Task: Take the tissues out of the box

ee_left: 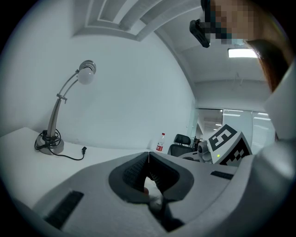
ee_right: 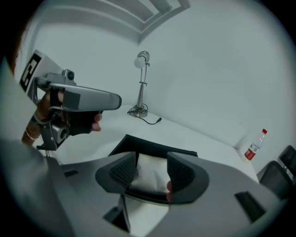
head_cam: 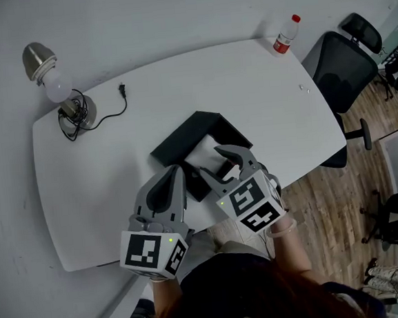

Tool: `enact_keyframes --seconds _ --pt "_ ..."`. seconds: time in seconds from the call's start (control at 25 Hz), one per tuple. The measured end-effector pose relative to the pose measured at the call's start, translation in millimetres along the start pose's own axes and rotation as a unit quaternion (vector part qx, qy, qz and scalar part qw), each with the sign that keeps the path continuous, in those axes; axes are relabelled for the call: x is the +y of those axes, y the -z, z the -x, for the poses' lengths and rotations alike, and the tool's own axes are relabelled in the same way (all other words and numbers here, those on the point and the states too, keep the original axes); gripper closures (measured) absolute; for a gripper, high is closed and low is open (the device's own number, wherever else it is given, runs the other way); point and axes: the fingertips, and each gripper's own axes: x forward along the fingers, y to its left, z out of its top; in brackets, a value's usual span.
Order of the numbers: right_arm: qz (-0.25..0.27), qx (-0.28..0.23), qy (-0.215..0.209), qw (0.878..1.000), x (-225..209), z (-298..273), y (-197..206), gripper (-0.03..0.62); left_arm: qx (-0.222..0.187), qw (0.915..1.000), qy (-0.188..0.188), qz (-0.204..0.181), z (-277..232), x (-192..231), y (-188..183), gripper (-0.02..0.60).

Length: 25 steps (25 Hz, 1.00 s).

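A black box (head_cam: 183, 137) lies open on the white table (head_cam: 103, 170) near its front edge, with a white stack of tissues (head_cam: 204, 153) inside it. My right gripper (head_cam: 213, 162) hangs open just over the box. In the right gripper view the tissues (ee_right: 150, 175) show between its two parted fingers, inside the box's (ee_right: 152, 147) dark walls. My left gripper (head_cam: 174, 171) hovers beside the box's near-left corner, pointing roughly level. In its own view, the left gripper (ee_left: 148, 155) has its fingertips meeting and nothing between them. It also appears raised at the left, the left gripper (ee_right: 115, 100) in the right gripper view.
A desk lamp (head_cam: 57, 84) with a loose cord (head_cam: 115, 107) stands at the table's far left. A small bottle (head_cam: 285, 36) with a red cap sits at the far right corner. A black office chair (head_cam: 344, 73) stands beyond the table's right end.
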Motion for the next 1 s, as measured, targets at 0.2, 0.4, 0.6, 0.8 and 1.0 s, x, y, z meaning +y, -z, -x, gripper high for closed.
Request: enact_keyframes --seconds 0.2,0.4,0.6,0.8,1.0 --pt "0.022 0.044 -0.004 0.999 -2 -27 23 0.352 0.005 0.9998 0.007 0.015 -13 15 26 0.56" --pt "0.033 0.118 -0.015 0.992 13 -168 151 0.335 0.009 0.9981 0.017 0.059 -58 95 189 0.56" --pt "0.03 0.155 -0.026 0.987 13 -180 162 0.321 0.011 0.9976 0.015 0.066 -63 104 195 0.56" --pt "0.017 0.164 -0.039 0.986 2 -57 48 0.311 0.014 0.9991 0.005 0.04 -25 39 35 0.56" --pt "0.026 0.191 -0.041 0.98 4 -44 36 0.301 0.015 0.9992 0.007 0.037 -24 32 12 0.56"
